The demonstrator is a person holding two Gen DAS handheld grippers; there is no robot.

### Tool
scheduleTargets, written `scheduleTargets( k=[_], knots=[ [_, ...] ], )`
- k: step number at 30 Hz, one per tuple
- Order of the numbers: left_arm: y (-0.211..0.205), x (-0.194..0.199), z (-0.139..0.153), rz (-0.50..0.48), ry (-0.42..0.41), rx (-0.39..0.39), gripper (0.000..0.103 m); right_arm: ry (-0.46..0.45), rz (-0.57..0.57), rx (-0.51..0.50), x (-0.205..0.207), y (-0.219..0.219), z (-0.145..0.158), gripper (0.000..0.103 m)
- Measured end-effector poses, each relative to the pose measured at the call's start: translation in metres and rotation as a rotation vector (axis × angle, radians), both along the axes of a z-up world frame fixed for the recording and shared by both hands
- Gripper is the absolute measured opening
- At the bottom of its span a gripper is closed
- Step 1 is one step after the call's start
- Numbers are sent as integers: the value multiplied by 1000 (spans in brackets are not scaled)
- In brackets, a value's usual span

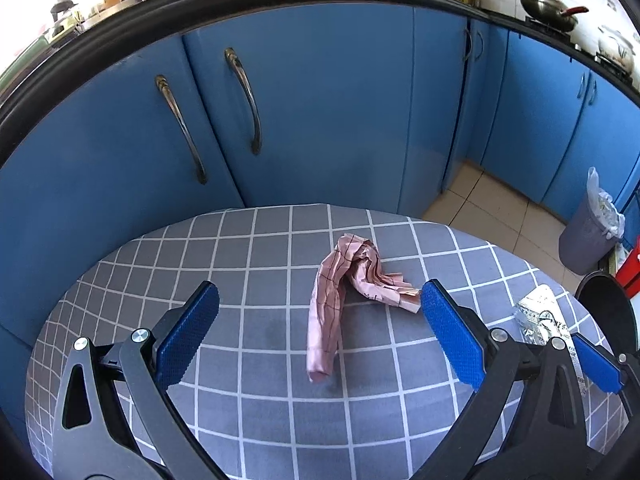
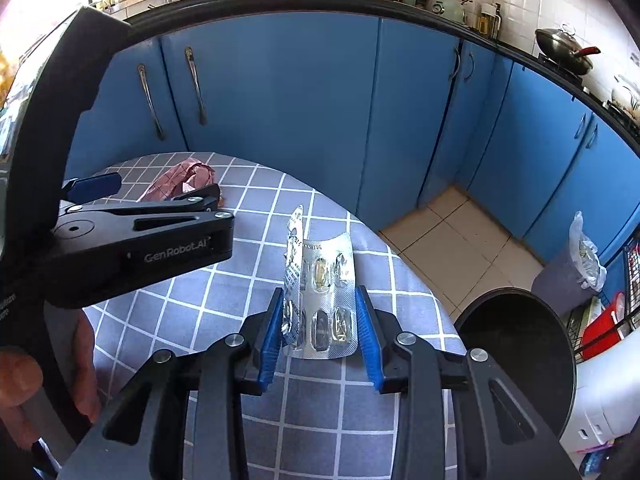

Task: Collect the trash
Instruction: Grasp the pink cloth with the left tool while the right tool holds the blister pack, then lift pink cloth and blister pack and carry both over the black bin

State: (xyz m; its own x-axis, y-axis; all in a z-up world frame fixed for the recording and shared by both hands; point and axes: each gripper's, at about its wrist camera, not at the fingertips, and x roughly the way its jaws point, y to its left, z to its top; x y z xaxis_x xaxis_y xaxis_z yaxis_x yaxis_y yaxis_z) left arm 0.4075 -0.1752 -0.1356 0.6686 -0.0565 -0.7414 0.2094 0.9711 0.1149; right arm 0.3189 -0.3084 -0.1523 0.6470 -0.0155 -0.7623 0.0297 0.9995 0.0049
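Observation:
A crumpled pink paper wrapper lies on the grey checked tablecloth. My left gripper is open with the wrapper between and just beyond its blue pads, not touching. The wrapper also shows at the far left in the right wrist view. My right gripper is shut on a silver blister pack, held upright above the table's right edge. The pack also shows in the left wrist view. A black round bin stands open just right of the table.
Blue kitchen cabinets stand behind the table. A grey lined waste bin sits on the tiled floor at right. A red container is beyond the black bin. The left gripper's body crosses the right wrist view.

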Motion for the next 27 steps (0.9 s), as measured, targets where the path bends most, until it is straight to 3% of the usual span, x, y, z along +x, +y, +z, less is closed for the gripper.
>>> scheduleTargets(
  k=[5, 9, 13, 19, 27],
  knots=[
    [-2, 7, -2, -5, 20, 1, 98, 1, -2, 3, 0, 0, 0, 34],
    [-3, 13, -6, -19, 49, 0, 73, 0, -3, -1, 1, 1, 0, 34],
    [-4, 15, -5, -41, 71, -37, 37, 0, -2, -2, 1, 0, 0, 34],
    [-5, 2, 0, -58, 51, -26, 29, 0, -3, -7, 1, 1, 0, 34],
    [4, -25, 14, -39, 33, -36, 27, 0, -5, -13, 0, 3, 0, 34]
  ],
)
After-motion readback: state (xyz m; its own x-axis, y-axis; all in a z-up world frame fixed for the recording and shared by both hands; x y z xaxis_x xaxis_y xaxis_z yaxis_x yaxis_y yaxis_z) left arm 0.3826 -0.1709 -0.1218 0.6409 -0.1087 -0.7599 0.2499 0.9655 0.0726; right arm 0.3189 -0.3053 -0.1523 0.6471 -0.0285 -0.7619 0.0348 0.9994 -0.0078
